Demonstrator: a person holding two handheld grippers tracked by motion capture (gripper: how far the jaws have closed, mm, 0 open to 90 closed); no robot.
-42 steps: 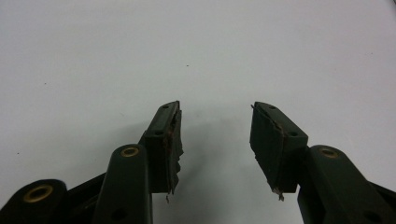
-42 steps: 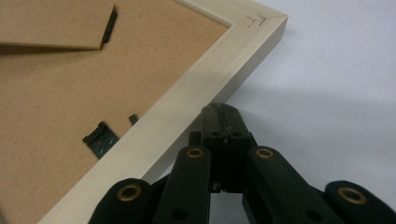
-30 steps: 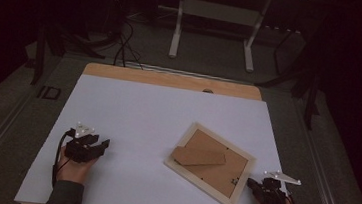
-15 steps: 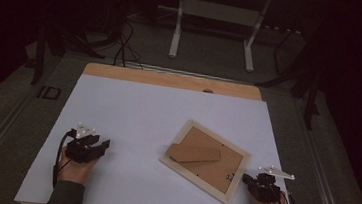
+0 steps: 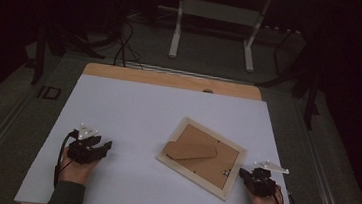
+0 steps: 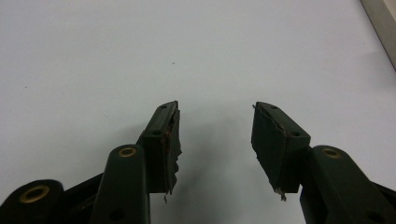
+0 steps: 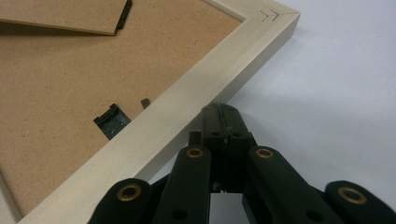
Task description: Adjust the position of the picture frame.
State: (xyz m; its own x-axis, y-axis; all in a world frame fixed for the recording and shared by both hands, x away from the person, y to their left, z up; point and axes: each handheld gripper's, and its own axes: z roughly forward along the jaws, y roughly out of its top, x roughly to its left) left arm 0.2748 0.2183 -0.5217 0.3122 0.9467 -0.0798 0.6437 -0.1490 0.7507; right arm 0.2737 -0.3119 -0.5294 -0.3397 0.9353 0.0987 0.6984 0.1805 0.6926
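We hold our right gripper [image 7: 219, 112] with its jaws pressed together, tips against the outer edge of the picture frame [image 5: 201, 156], which lies face down on the near right part of the white table [image 5: 133, 107], its brown backing up. Our left gripper [image 6: 215, 130] rests at the near left, well apart from the frame, jaws spread wide with nothing between them

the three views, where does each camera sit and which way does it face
High view: above the person's side, facing forward and down on the white table; both hands show.
Left gripper view: on the left gripper, facing bare tabletop past its open jaws.
Right gripper view: on the right gripper, jaws shut, tips at the pale wooden picture frame.
Shared: the frame, back up.
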